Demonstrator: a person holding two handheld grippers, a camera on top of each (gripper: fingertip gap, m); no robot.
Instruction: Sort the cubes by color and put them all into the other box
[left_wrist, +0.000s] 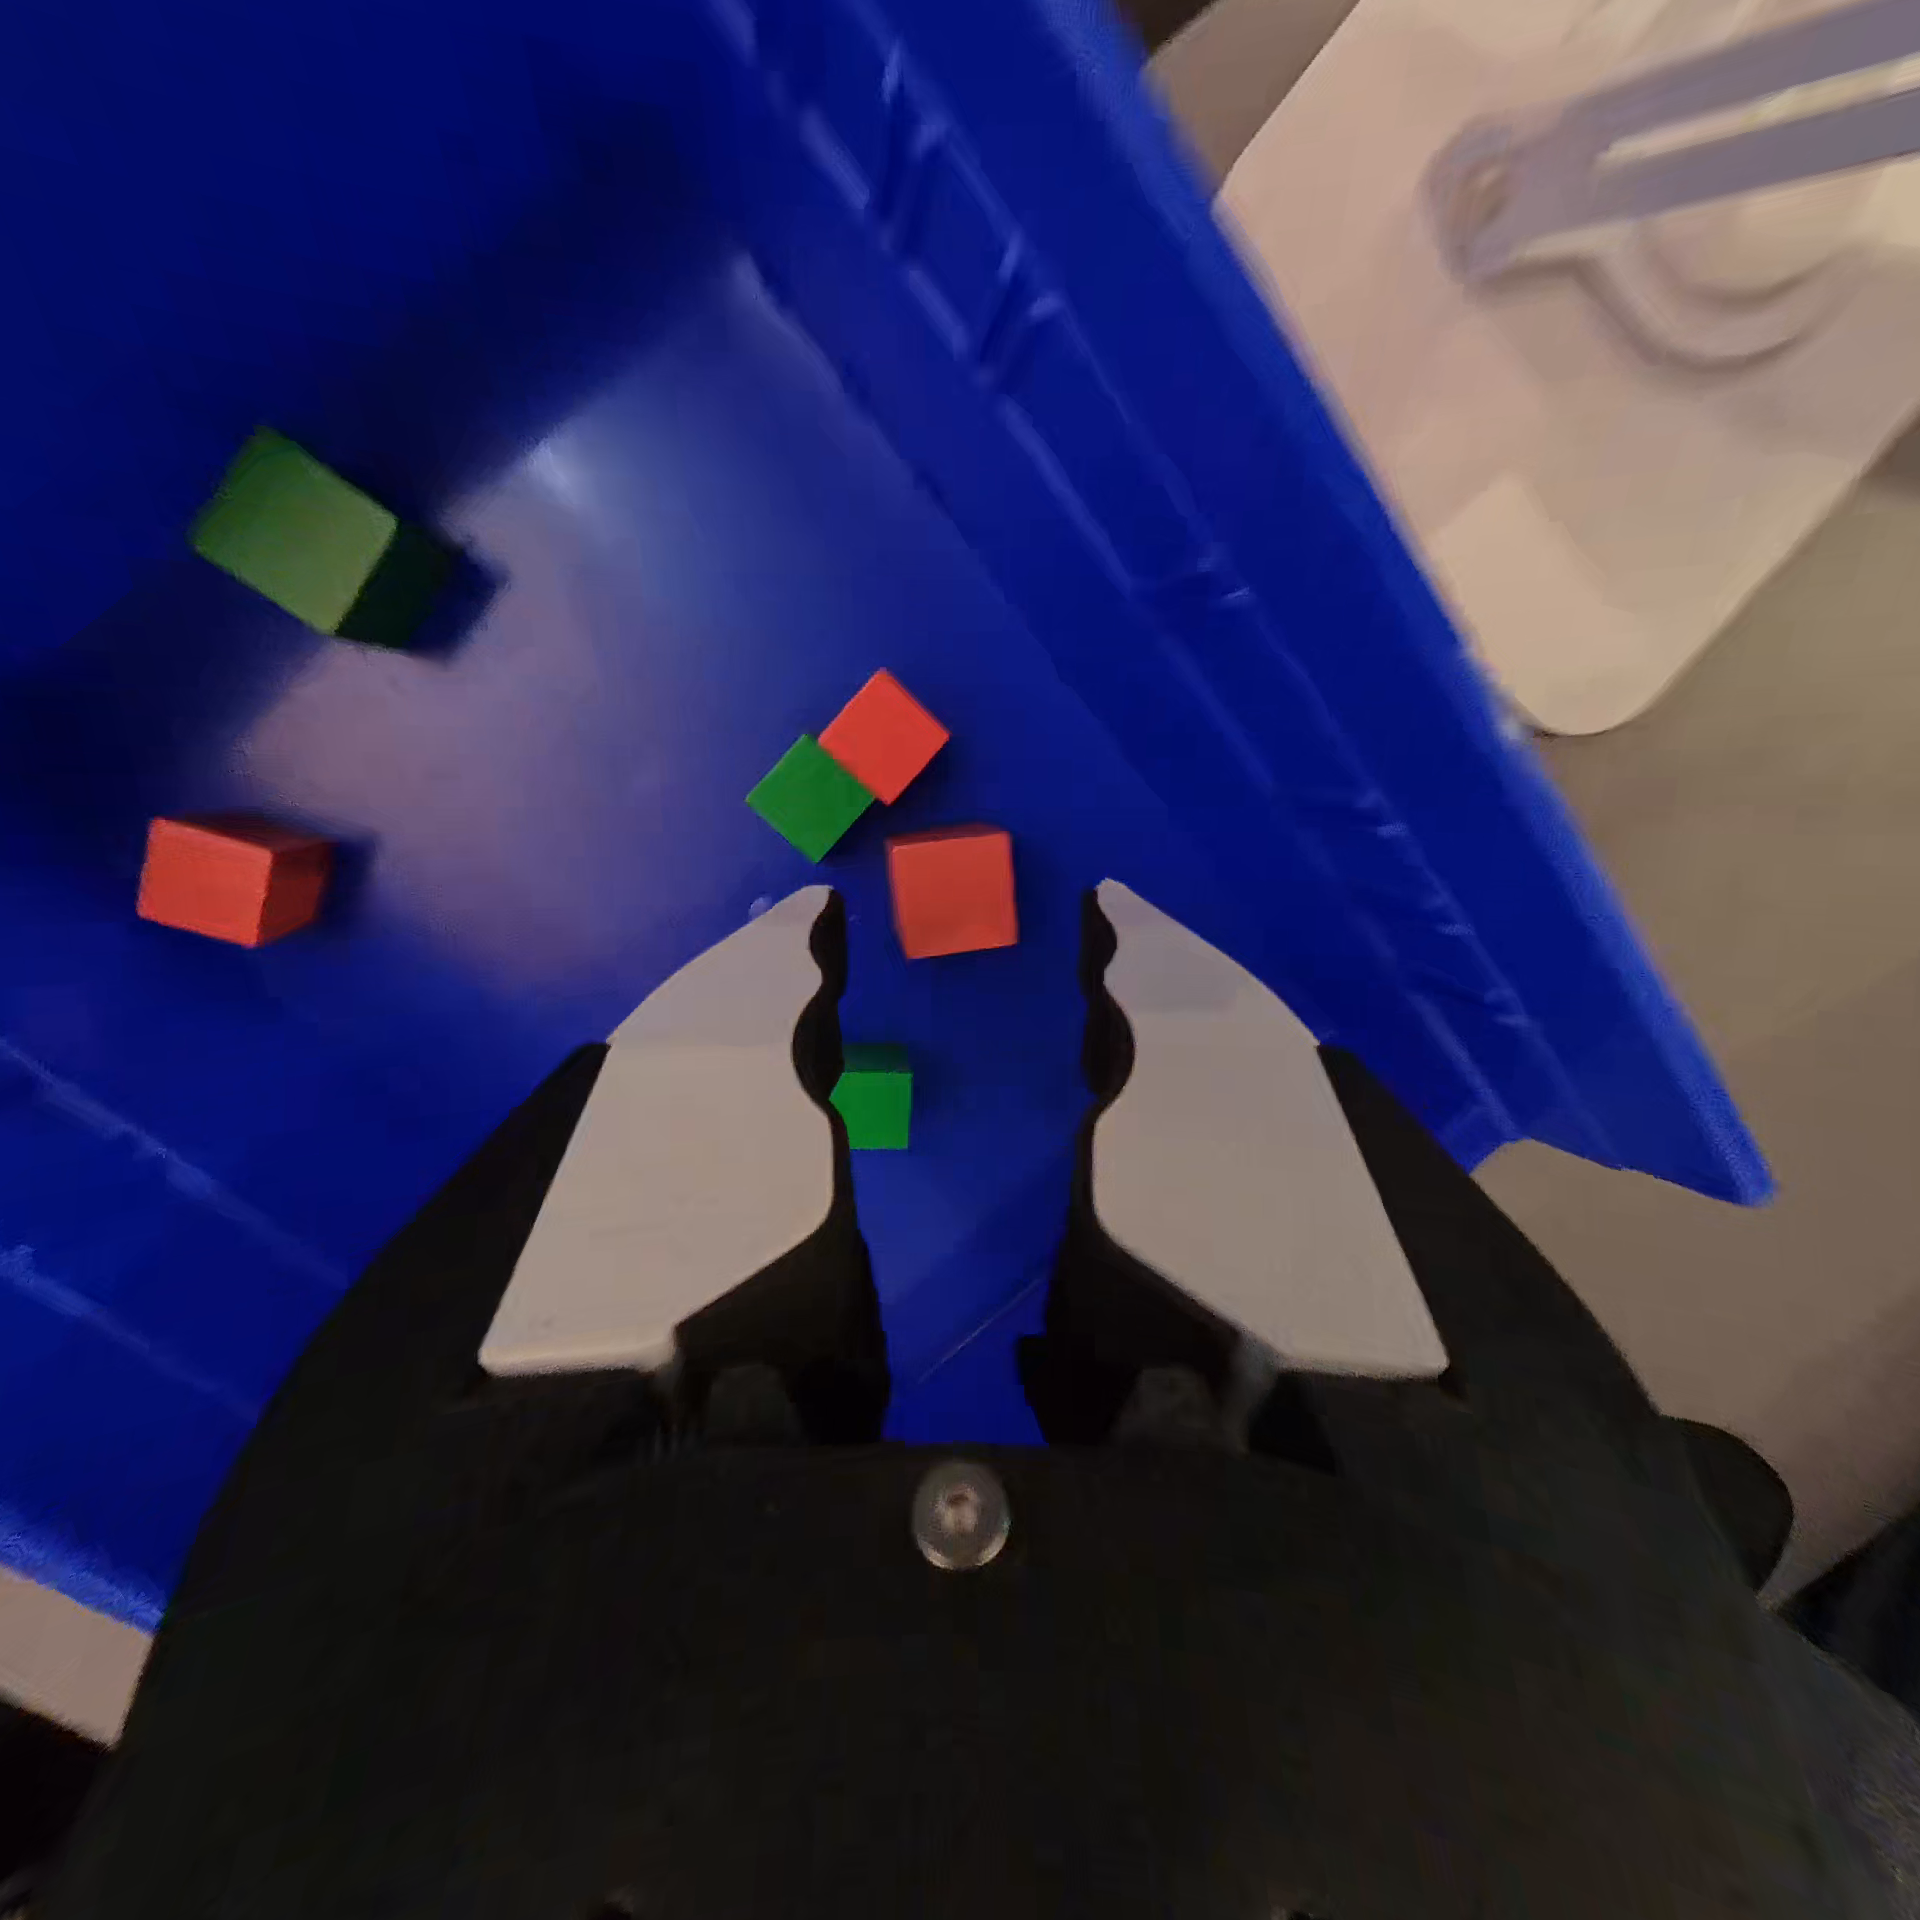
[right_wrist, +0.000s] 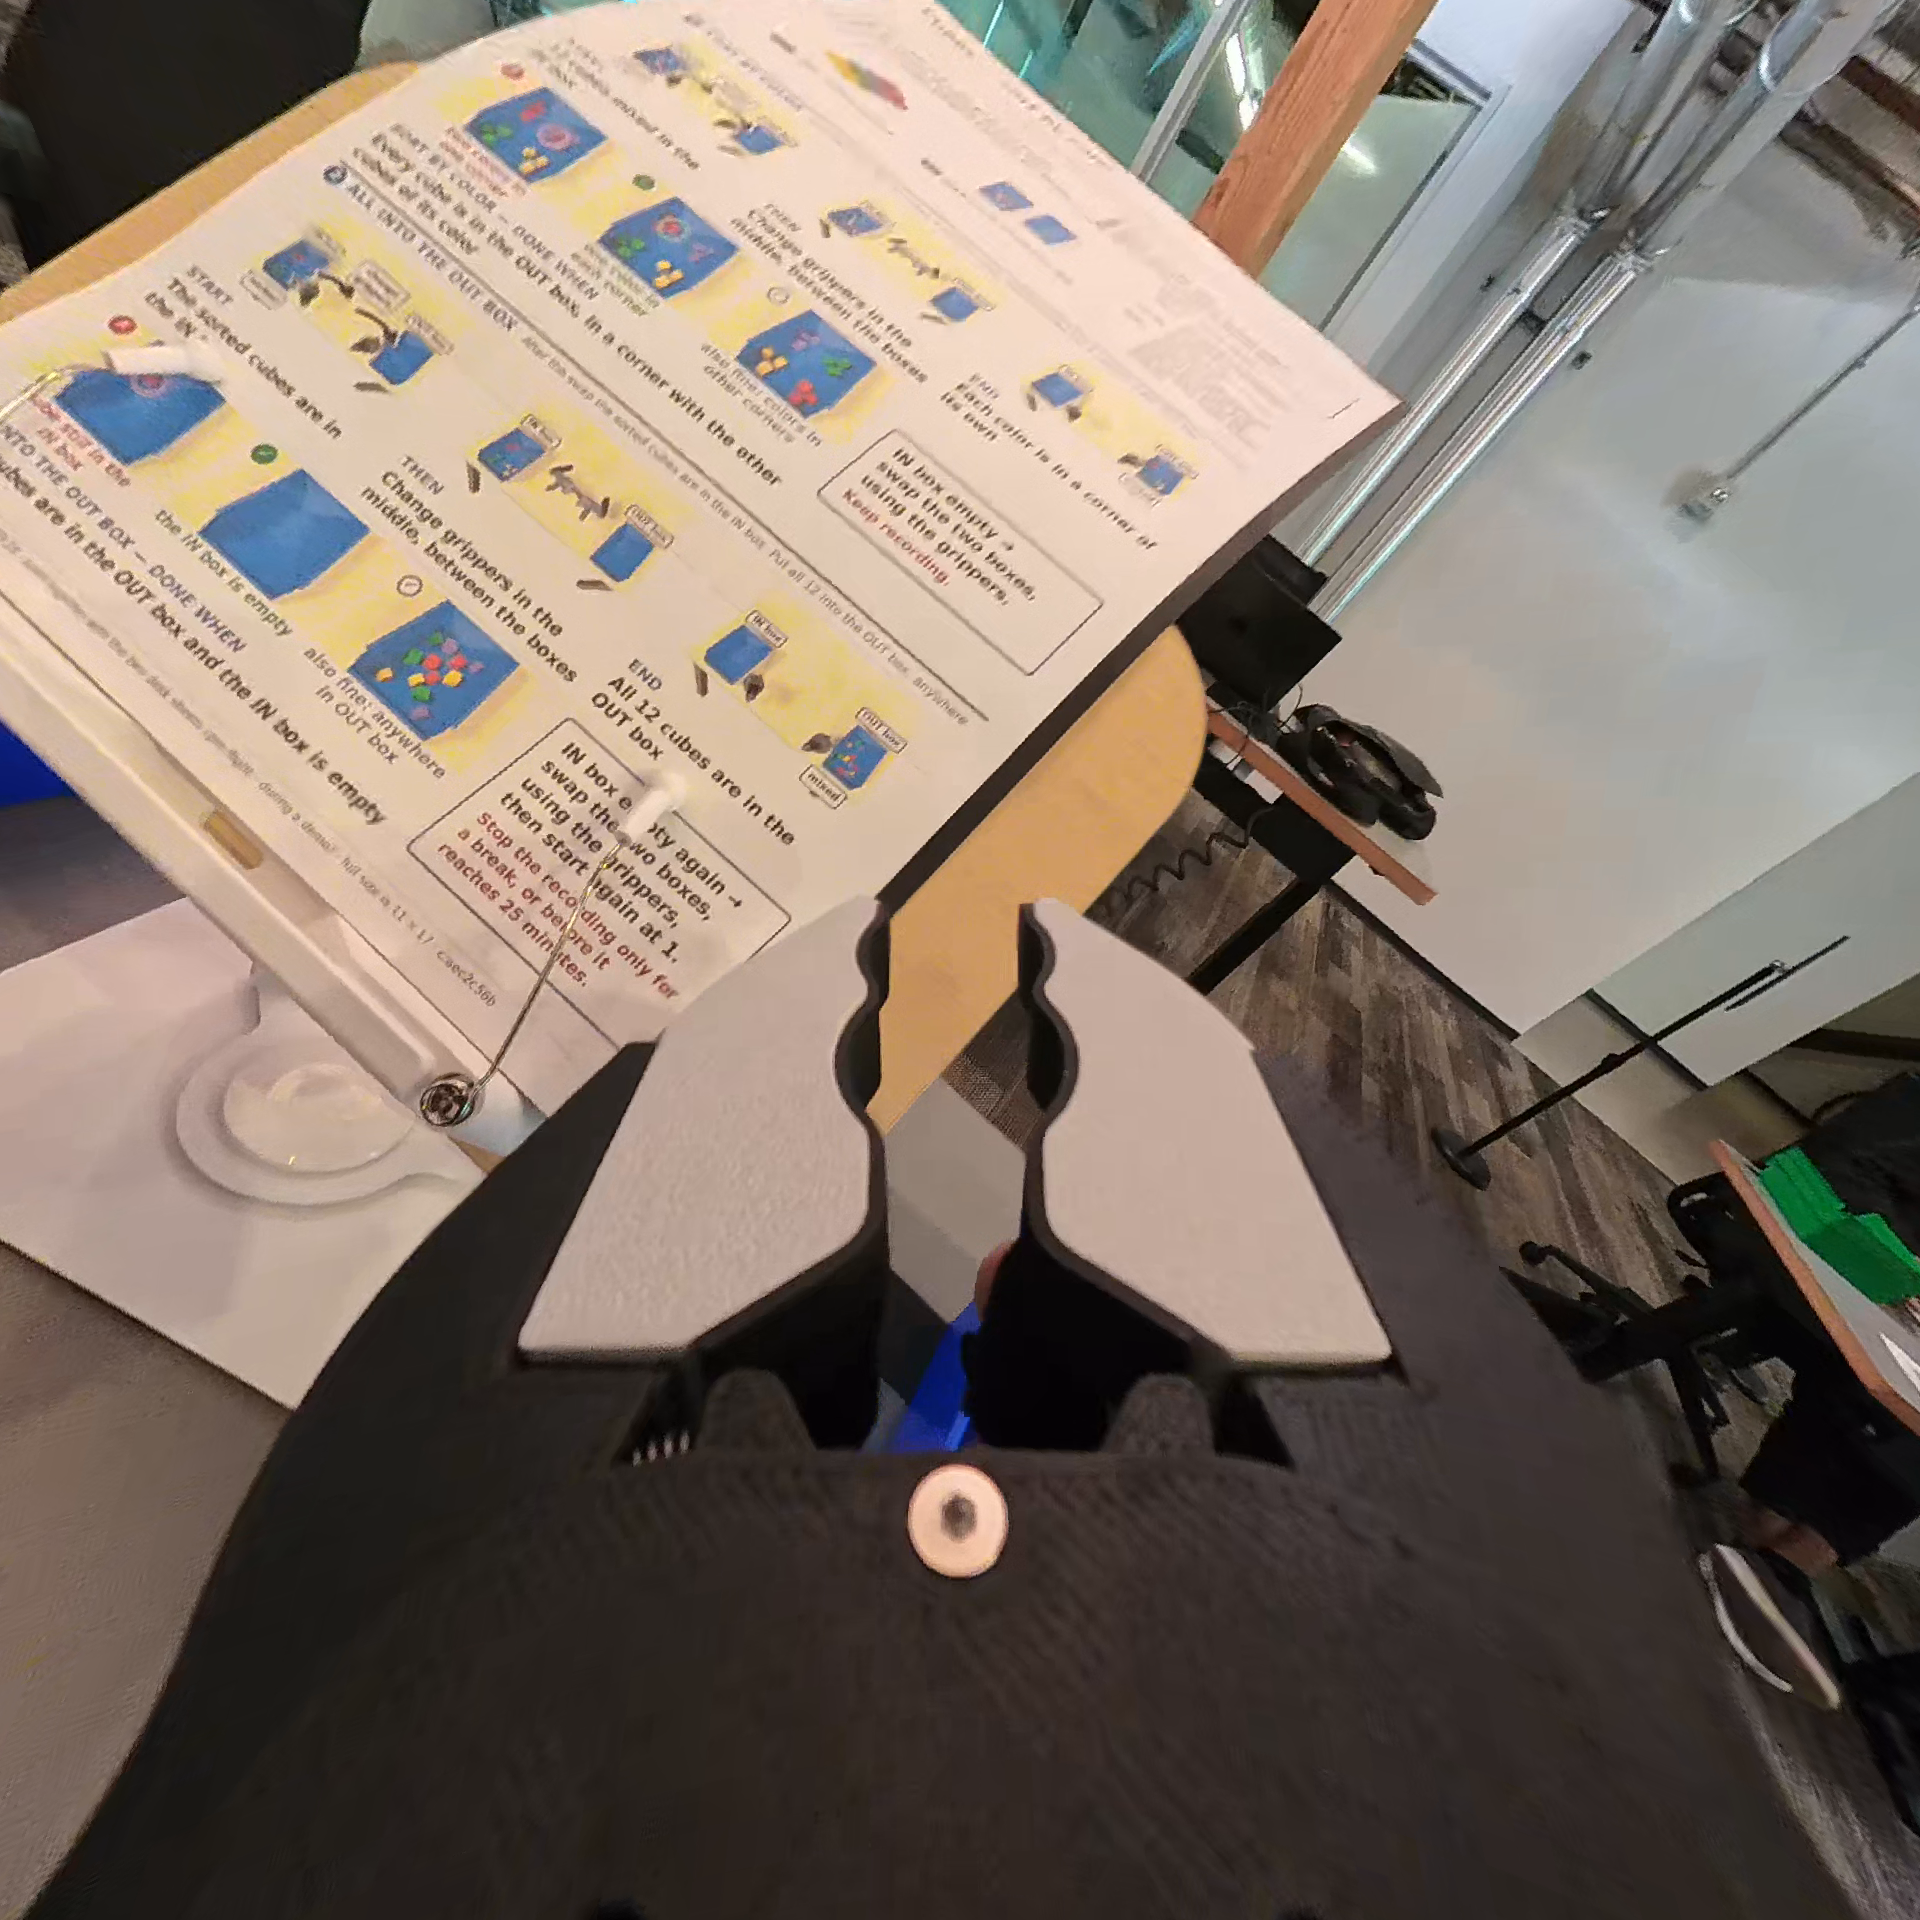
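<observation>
With its jaws spread and empty above the blue plastic box (left_wrist: 644, 343), the left gripper (left_wrist: 961, 899) risks nudging the near red wooden cube (left_wrist: 953, 891) into the touching green and red cube pair (left_wrist: 847, 767) while closing.

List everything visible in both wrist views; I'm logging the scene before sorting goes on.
Box: one, blue, under the left gripper.
Red cubes: three, on the box floor: one at the left, one just beyond the fingertips, one touching a green cube.
Green cubes: three: far left, beside a red one, one on the floor seen between the fingers.
Sheet: one, white, printed, on a stand.
Stand: one, white, on the table.
Table: one, tan.
Left gripper: open, nothing held.
Right gripper: open, nothing held.
</observation>
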